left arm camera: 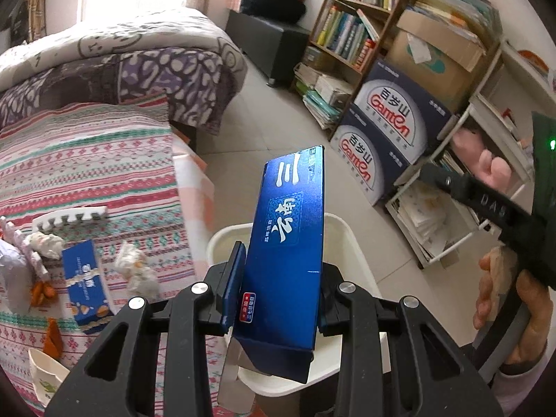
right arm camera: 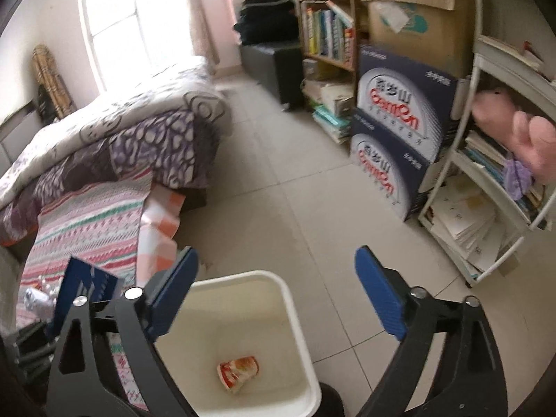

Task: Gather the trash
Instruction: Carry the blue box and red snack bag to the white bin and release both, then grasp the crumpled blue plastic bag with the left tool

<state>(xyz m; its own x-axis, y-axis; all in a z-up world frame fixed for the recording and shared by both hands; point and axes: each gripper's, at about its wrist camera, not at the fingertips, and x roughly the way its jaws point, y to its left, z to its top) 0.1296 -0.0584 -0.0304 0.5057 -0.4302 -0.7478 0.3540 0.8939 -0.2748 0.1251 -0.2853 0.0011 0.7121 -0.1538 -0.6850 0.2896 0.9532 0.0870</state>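
Note:
My left gripper (left arm camera: 278,288) is shut on a long blue carton (left arm camera: 288,215) with white characters and holds it upright over the white bin (left arm camera: 347,239). In the right wrist view my right gripper (right arm camera: 276,257) stands open above the same bin (right arm camera: 299,326), nothing between its blue pads (right arm camera: 170,295). A crumpled red-and-white cup (right arm camera: 239,373) lies on the bin's bottom. On the striped bedspread (left arm camera: 104,160) lie crumpled tissues (left arm camera: 135,271), a small blue box (left arm camera: 87,288), orange peel (left arm camera: 41,292) and a paper cup (left arm camera: 45,378).
The bin stands on a tiled floor (right arm camera: 312,191) beside the bed. Stacked dark water cartons (left arm camera: 389,128), a wooden bookshelf (left arm camera: 351,31) and a white wire rack (right arm camera: 486,208) with papers line the right side. A person's hand (left arm camera: 514,309) holds the right gripper's handle.

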